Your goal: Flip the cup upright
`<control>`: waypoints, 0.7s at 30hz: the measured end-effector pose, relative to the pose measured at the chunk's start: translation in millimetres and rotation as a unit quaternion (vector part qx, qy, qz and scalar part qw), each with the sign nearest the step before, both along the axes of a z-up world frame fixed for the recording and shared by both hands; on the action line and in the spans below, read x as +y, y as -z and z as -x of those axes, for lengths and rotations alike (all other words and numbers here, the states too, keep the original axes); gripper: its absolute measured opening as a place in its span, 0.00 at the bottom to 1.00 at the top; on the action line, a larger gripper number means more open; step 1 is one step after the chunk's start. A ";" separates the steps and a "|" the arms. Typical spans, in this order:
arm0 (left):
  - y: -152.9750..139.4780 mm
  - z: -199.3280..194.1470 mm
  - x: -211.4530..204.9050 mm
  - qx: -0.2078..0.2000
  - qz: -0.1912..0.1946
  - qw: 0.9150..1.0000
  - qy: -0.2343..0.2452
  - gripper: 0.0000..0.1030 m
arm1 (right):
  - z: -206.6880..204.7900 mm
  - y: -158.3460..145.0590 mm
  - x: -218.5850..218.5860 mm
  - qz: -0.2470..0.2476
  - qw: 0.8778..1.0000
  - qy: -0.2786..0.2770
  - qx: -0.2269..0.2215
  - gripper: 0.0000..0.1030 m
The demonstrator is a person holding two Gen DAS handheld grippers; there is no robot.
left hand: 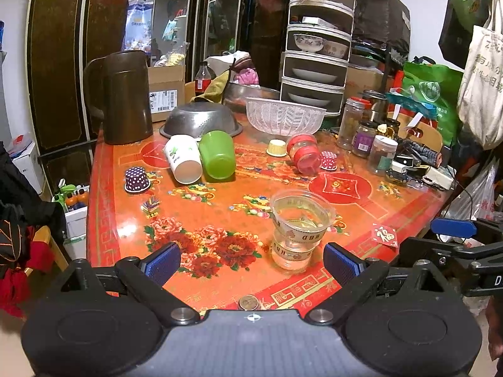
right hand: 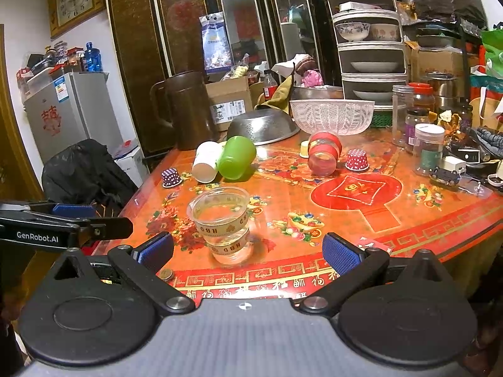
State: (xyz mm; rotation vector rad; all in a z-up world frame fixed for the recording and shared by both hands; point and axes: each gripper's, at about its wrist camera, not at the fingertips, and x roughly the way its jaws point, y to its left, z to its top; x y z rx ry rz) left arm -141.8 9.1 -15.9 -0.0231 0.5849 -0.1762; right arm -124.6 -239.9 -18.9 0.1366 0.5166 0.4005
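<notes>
A clear plastic cup [left hand: 298, 229] with gold lettering stands upright near the table's front edge; it also shows in the right wrist view [right hand: 224, 224]. Farther back a white paper cup [left hand: 184, 158] and a green cup [left hand: 218, 154] lie on their sides, touching. A red-banded clear cup [left hand: 303, 154] lies on its side to the right. My left gripper [left hand: 251, 264] is open and empty, just short of the clear cup. My right gripper [right hand: 248, 251] is open and empty, just short of the same cup.
The red floral table [left hand: 220, 220] also holds a brown jug [left hand: 121, 97], an upturned steel colander [left hand: 201, 121], a clear patterned bowl [left hand: 284, 114], small dotted cupcake cups [left hand: 136, 179], jars [left hand: 382, 154] at the right, and a coin [left hand: 248, 302] at the front edge.
</notes>
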 end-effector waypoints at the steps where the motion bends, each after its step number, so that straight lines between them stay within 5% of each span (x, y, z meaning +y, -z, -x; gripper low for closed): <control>1: 0.3 -0.2 0.0 0.001 0.000 1.000 0.000 0.96 | -0.3 -0.2 -0.3 -0.001 1.000 0.000 0.000 0.99; 21: 2.3 -1.5 -1.3 0.004 -0.001 1.000 0.000 0.96 | -0.9 -0.3 0.6 -0.003 1.000 -0.002 -0.004 0.99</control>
